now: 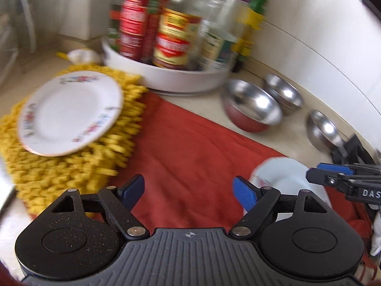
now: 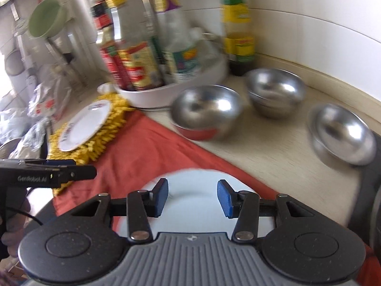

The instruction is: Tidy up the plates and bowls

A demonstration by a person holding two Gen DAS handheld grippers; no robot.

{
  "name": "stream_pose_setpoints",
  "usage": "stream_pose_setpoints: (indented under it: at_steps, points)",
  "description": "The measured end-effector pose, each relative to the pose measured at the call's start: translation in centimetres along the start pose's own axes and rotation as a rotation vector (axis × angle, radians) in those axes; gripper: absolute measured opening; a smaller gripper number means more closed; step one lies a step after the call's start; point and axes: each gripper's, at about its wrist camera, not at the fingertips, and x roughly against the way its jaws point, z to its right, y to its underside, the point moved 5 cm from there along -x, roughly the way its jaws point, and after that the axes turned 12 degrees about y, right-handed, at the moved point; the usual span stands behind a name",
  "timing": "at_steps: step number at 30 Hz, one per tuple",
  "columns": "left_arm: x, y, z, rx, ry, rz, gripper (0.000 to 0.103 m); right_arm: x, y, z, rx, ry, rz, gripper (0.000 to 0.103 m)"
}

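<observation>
A floral-rimmed plate [image 1: 71, 112] [image 2: 85, 124] lies on a shaggy yellow mat [image 1: 59, 166]. A plain white plate [image 1: 285, 178] [image 2: 190, 190] rests on the red cloth [image 1: 190, 138]. Three steel bowls stand on the counter beyond it: a red-sided one [image 1: 252, 104] [image 2: 207, 112], one behind it [image 1: 283, 93] [image 2: 276, 93] and one to the right [image 1: 323, 128] [image 2: 343, 133]. My left gripper [image 1: 188, 186] hovers open over the cloth, holding nothing. Over the white plate, my right gripper [image 2: 193, 195] has its fingers partly apart with nothing between the pads.
A white round tray [image 1: 166, 81] packed with bottles and jars stands at the back against the tiled wall. A lone bottle [image 2: 238, 23] stands beside it. A green bowl [image 2: 45, 16] hangs upper left. Foil bags [image 2: 31, 124] lie left of the mat.
</observation>
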Motion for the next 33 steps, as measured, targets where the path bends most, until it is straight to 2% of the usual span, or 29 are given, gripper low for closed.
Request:
stream_pose_setpoints:
  at_steps: [8, 15, 22, 26, 33]
  points:
    - [3.8, -2.2, -7.6, 0.116, -0.154, 0.099, 0.088, -3.2, -3.8, -7.7, 0.134, -0.105, 0.015, 0.043]
    - [4.8, -3.7, -12.1, 0.167, -0.196, 0.120, 0.088, -6.2, -6.4, -12.1, 0.169, -0.157, -0.009, 0.043]
    - [4.1, -4.6, -15.5, 0.198, -0.184, 0.088, 0.088, -9.3, -8.6, -16.3, 0.186, -0.185, -0.028, 0.043]
    - [3.5, -5.2, -17.4, 0.222, -0.147, 0.069, 0.088, -11.0, -9.4, -18.4, 0.193, -0.207, -0.044, 0.043]
    - [1.9, -6.1, -19.8, 0.243, -0.098, 0.034, 0.088, -14.0, -9.5, -19.8, 0.176, -0.207, -0.117, 0.045]
